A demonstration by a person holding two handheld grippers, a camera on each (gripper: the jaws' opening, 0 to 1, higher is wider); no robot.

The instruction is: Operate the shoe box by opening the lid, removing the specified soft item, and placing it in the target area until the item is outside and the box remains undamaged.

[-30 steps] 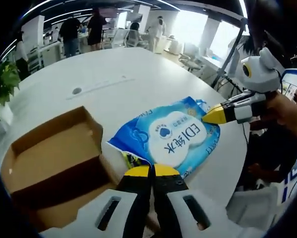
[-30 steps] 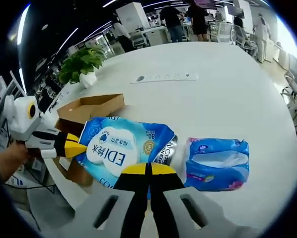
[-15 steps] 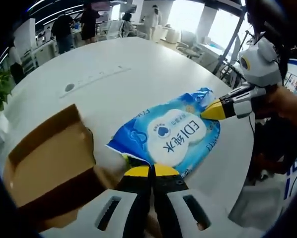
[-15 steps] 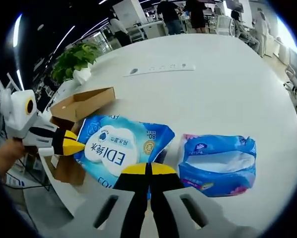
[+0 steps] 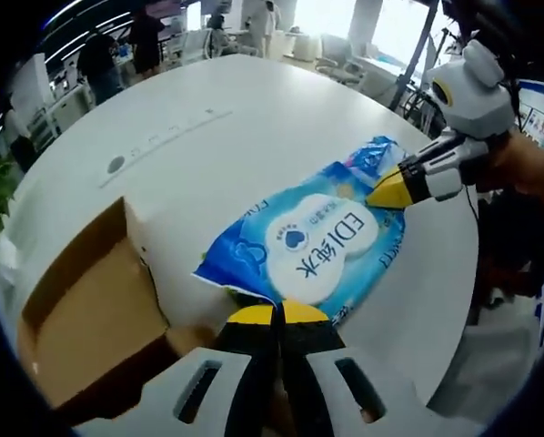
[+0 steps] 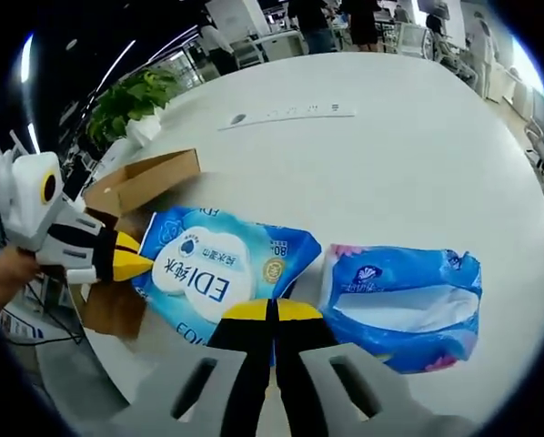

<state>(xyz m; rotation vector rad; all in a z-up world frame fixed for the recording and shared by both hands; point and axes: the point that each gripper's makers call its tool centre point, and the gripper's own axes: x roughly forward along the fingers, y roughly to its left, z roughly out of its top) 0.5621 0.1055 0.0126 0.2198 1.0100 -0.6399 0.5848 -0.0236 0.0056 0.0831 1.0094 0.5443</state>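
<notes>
A blue wet-wipes pack (image 5: 317, 246) with a white label is held over the white table between both grippers. My left gripper (image 5: 277, 314) is shut on the pack's near edge, and my right gripper (image 5: 381, 198) comes in from the right, shut on the far end. In the right gripper view the same pack (image 6: 213, 269) lies ahead of my right gripper (image 6: 272, 310), with my left gripper (image 6: 145, 265) pinching its left end. The open cardboard shoe box (image 5: 81, 328) sits to the left of the pack, and its lid flap (image 6: 145, 182) stands open.
A blue tissue pack (image 6: 408, 296) lies on the round white table (image 6: 418, 155) just right of the wipes. A socket strip (image 5: 163, 141) is set in the tabletop. A potted plant (image 6: 131, 100) stands behind the box. People stand in the far office.
Both grippers have carried the wipes pack further from the box, toward the blue tissue pack, which now looks larger and closer in the right gripper view. Both stay shut on it.
</notes>
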